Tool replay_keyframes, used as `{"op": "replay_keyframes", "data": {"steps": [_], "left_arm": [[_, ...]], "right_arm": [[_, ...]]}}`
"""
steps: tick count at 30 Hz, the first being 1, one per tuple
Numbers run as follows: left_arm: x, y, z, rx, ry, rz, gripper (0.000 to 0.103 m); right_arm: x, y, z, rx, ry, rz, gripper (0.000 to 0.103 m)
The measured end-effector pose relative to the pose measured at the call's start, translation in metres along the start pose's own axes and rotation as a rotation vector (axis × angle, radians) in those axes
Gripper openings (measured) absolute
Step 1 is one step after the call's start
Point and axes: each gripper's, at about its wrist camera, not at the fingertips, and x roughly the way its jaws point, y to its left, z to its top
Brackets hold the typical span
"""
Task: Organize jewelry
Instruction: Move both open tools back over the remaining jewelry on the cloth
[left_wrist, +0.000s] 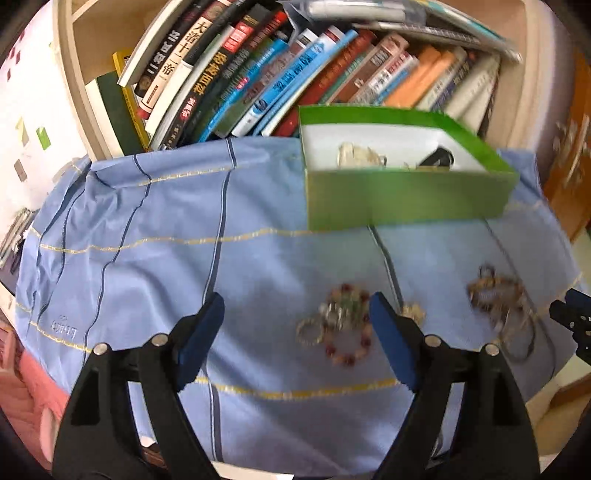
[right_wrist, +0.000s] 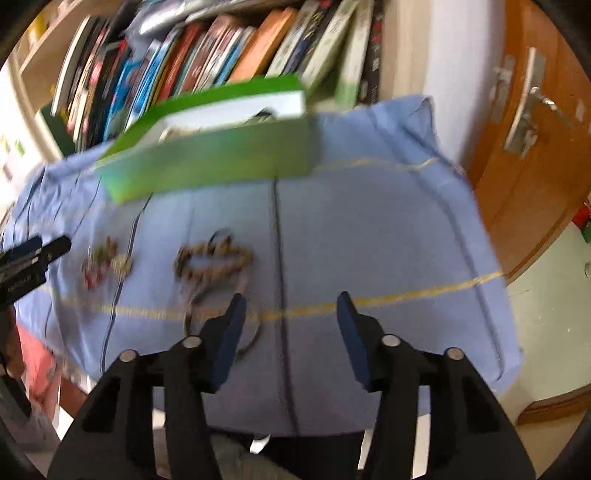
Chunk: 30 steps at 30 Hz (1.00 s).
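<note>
A green box (left_wrist: 406, 199) with a white inside stands at the back of the blue cloth (left_wrist: 155, 280); pale jewelry (left_wrist: 356, 154) and a dark item (left_wrist: 437, 157) lie in it. A red and pink bead bracelet with rings (left_wrist: 341, 328) lies on the cloth between the tips of my left gripper (left_wrist: 297, 306), which is open and empty above it. A brown bead strand with a cord (left_wrist: 498, 299) lies further right. In the right wrist view my right gripper (right_wrist: 291, 306) is open and empty, the brown strand (right_wrist: 214, 258) just left of its left finger. The green box (right_wrist: 207, 158) is blurred there.
A shelf of tilted books (left_wrist: 258, 74) stands behind the box. A wooden door with a metal handle (right_wrist: 528, 107) is at the right. The cloth's front edge drops off near both grippers; pink fabric (left_wrist: 22, 373) lies at the lower left.
</note>
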Motion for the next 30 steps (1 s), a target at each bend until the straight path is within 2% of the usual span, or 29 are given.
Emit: {"op": "replay_keyframes", "data": {"steps": [2, 7, 10, 13, 15, 17, 21, 28, 29, 30], "left_arm": [[0.0, 0.0, -0.007, -0.005, 0.014, -0.023, 0.08], [0.005, -0.006, -0.016, 0.004, 0.041, -0.041, 0.08], [0.01, -0.009, -0.018, 0.001, 0.055, -0.046, 0.08], [0.017, -0.012, -0.019, -0.001, 0.075, -0.056, 0.08], [0.018, -0.015, -0.019, 0.004, 0.08, -0.061, 0.081], [0.016, -0.015, -0.02, 0.008, 0.075, -0.069, 0.085], [0.015, -0.01, -0.021, 0.005, 0.071, -0.059, 0.085], [0.018, -0.007, -0.019, -0.018, 0.068, -0.077, 0.085], [0.018, -0.008, -0.02, -0.011, 0.069, -0.079, 0.083], [0.019, -0.009, -0.02, -0.01, 0.07, -0.079, 0.07]], "right_arm": [[0.007, 0.009, -0.005, -0.017, 0.019, 0.011, 0.04], [0.03, 0.026, -0.007, -0.031, 0.069, 0.033, 0.04], [0.035, 0.033, -0.002, -0.038, 0.057, 0.034, 0.039], [0.046, 0.032, 0.014, 0.004, 0.016, 0.114, 0.039], [0.052, 0.024, 0.022, 0.068, 0.0, 0.087, 0.039], [0.048, 0.017, 0.024, 0.1, -0.029, 0.108, 0.039], [0.036, 0.012, 0.017, 0.075, -0.012, 0.058, 0.04], [0.039, 0.025, 0.006, 0.017, 0.039, 0.046, 0.04], [0.04, 0.023, 0.004, 0.02, 0.041, 0.043, 0.04], [0.04, 0.023, 0.004, 0.02, 0.035, 0.04, 0.04]]}}
